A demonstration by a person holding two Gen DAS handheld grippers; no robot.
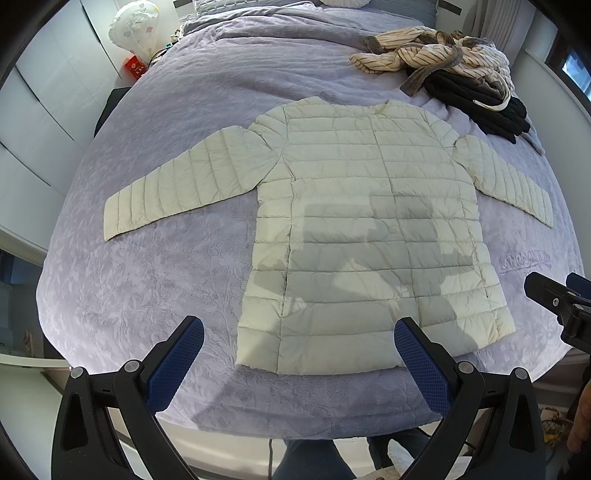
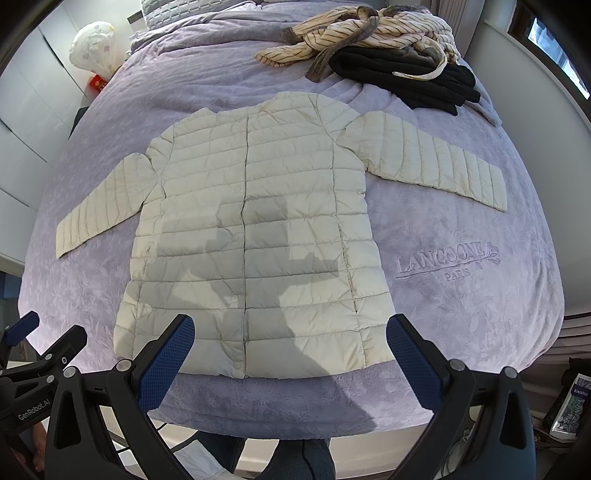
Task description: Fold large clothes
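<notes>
A cream quilted puffer jacket (image 1: 354, 206) lies flat and face up on the lavender bedspread (image 1: 155, 288), buttoned, both sleeves spread out to the sides. It also shows in the right wrist view (image 2: 258, 221). My left gripper (image 1: 299, 354) is open and empty, held above the jacket's hem near the bed's front edge. My right gripper (image 2: 290, 350) is open and empty, also above the hem. The right gripper shows at the right edge of the left wrist view (image 1: 561, 299); the left gripper shows at the left edge of the right wrist view (image 2: 33, 343).
A pile of clothes lies at the far right of the bed: a striped cream garment (image 1: 424, 51) over a black one (image 1: 480, 103). A white bag (image 1: 133, 29) and a red box (image 1: 135, 66) stand at the far left. White cupboards (image 1: 37, 110) line the left wall.
</notes>
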